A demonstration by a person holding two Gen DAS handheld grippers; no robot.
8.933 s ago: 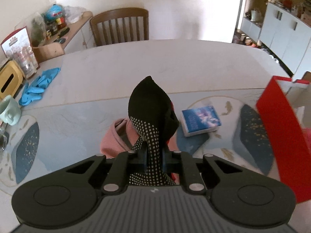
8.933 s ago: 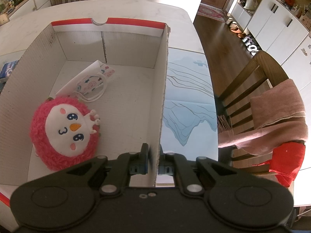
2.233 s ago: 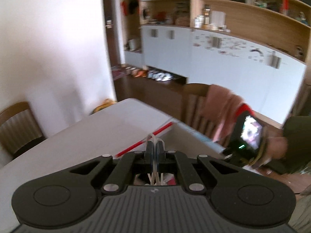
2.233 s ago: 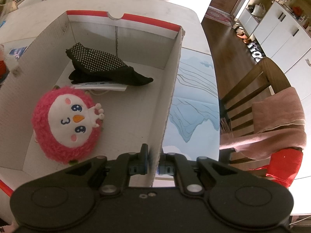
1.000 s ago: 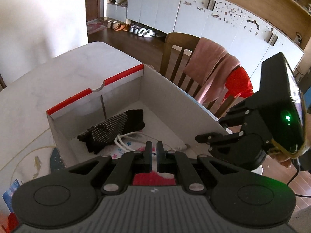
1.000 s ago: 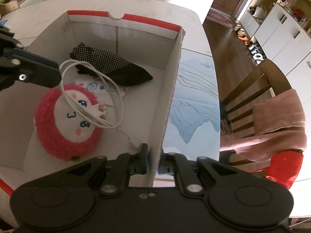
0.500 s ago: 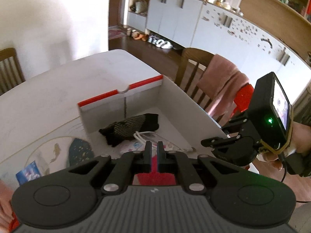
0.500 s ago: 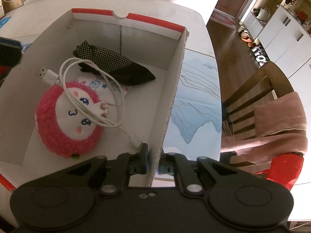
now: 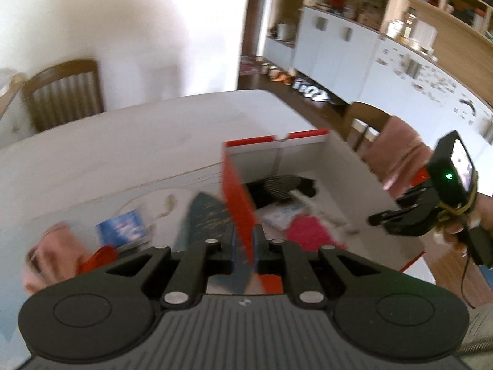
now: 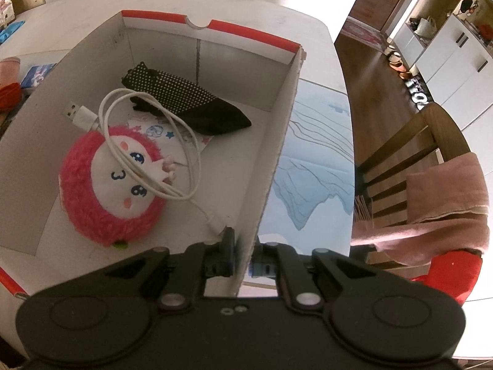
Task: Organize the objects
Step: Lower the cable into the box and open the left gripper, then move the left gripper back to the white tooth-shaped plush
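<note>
Your right gripper (image 10: pixel 243 259) is clenched on the box (image 10: pixel 277 141), one finger inside its right-hand wall and one outside, at the near end of that wall. Your left gripper (image 9: pixel 243 246) hangs over the opposite, red-faced wall. Its jaws have just been opening and now stand a narrow slit apart. That wall lines up with the slit, but the left wrist view is too blurred to tell whether it is between the fingers, and nothing is seen pinched.

Contents of the box:
- The pink plush (image 10: pixel 92 203) lies at the near left.
- The white cable (image 10: pixel 81 117) is looped across the plush's face, with one plug near your right gripper's inner finger.
- The black dotted glove (image 10: pixel 185 98) lies towards the far wall.
- A printed packet (image 10: pixel 148 129) lies partly under the glove and plush.

Outside the box, beyond its left wall, a blue packet (image 10: pixel 38 74) lies on the table (image 10: pixel 246 9).
</note>
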